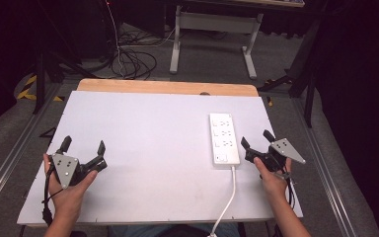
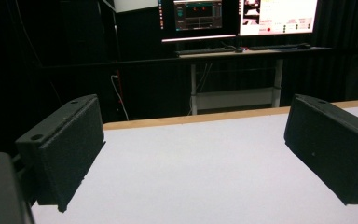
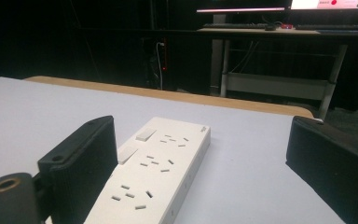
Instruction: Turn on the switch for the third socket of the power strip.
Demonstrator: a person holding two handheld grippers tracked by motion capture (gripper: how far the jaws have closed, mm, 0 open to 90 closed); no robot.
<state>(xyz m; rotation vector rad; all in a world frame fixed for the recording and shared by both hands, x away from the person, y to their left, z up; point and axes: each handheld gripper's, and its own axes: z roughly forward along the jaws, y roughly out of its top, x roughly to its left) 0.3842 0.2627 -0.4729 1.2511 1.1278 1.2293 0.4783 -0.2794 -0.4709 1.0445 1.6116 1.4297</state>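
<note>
- White power strip (image 1: pixel 224 139) lies right of centre in the high view, long axis running up the frame, its cord (image 1: pixel 228 197) trailing off the bottom edge of the white table (image 1: pixel 143 148).
- Right gripper (image 1: pixel 257 140) sits just beside the strip's lower right end, clearly the nearer hand; the strip lies just to its left.
- In the right gripper view the strip (image 3: pixel 154 177) shows lower centre, close by the left-hand jaw.
- Right jaws spread wide, holding nothing.
- Left gripper (image 1: pixel 83 146), lower left of the high view, well apart from the strip; jaws also spread wide, empty over bare table.
</note>
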